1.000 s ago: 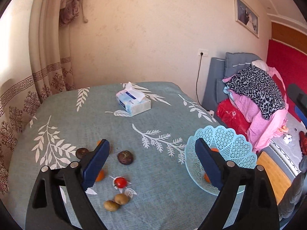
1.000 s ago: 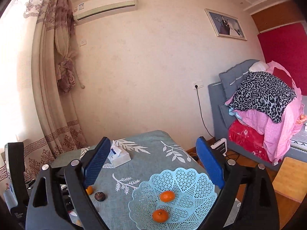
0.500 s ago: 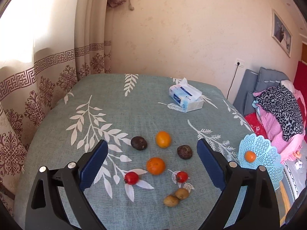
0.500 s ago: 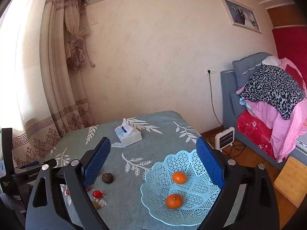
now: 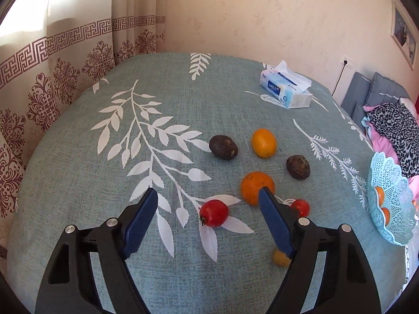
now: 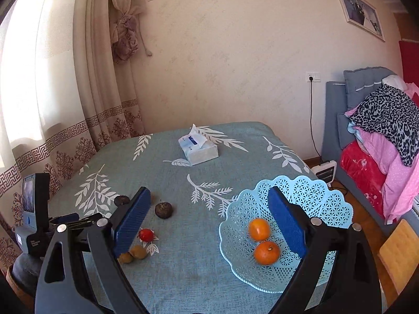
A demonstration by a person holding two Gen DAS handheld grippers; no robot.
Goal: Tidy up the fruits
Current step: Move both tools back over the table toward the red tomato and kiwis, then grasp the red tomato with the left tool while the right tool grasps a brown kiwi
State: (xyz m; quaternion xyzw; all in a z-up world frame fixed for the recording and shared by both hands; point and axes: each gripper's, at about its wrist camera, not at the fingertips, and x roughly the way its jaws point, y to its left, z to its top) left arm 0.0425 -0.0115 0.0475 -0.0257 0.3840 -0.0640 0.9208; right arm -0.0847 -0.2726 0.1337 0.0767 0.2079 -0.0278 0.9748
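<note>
- The left gripper hangs over the table, tilted down; its jaws are closing, still apart, with a red tomato lying on the cloth in the gap between them and neither pad touching it.
- Just behind its right finger lies an orange, partly hidden by the finger tip.
- Farther toward the middle of the table lie a second, lemon-yellow orange and two dark brown fruits, all apart from one another.
- A smaller red tomato shows just past the right finger, and a yellowish fruit peeks out below it.
- The right gripper is spread wide and holds nothing; it hangs above the table's near edge.
- A pale blue basket stands at the near right corner of the table, with two oranges inside, touching.
- A tissue box sits toward the far edge of the table.
- In the right wrist view, two small brown fruits lie together near the table's front edge.
</note>
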